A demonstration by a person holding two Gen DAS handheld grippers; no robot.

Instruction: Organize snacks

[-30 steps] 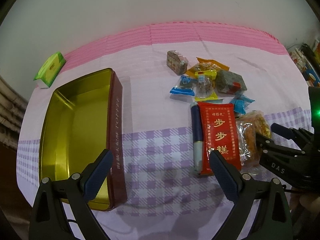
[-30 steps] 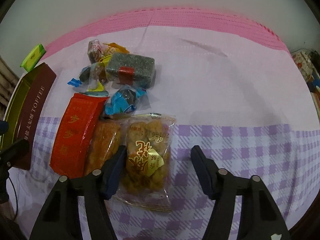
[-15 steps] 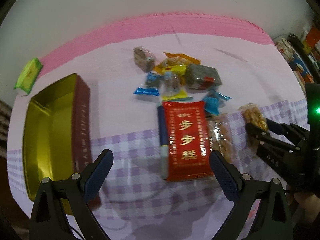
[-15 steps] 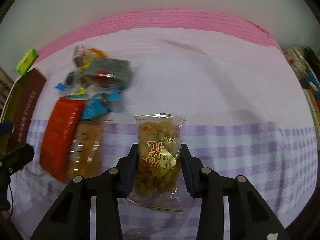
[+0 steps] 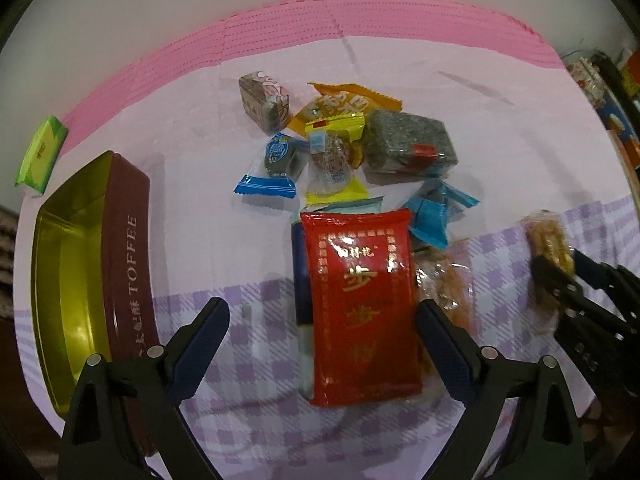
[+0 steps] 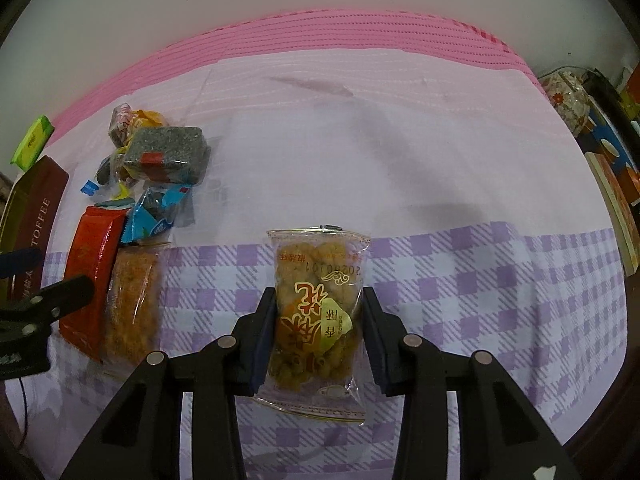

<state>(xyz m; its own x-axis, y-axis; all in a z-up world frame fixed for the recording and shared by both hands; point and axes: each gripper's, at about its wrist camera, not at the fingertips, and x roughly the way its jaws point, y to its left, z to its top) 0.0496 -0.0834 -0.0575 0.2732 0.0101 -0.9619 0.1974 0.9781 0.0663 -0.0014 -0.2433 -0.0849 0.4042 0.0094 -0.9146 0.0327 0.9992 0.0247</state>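
My right gripper is shut on a clear packet of golden fried snack and holds it above the checked cloth; it also shows in the left wrist view. My left gripper is open, its fingers either side of a red flat packet with gold characters. A pile of small wrapped snacks lies behind it. An open gold toffee tin with a dark red wall stands at the left, empty inside.
A second clear packet of orange snack lies beside the red packet. A green packet lies at the far left near the wall. Books and clutter stand off the table's right edge.
My right gripper has closed on the fried snack packet and lifted it to the right, away from the pile. My left gripper has moved right and closer, over the red packet.
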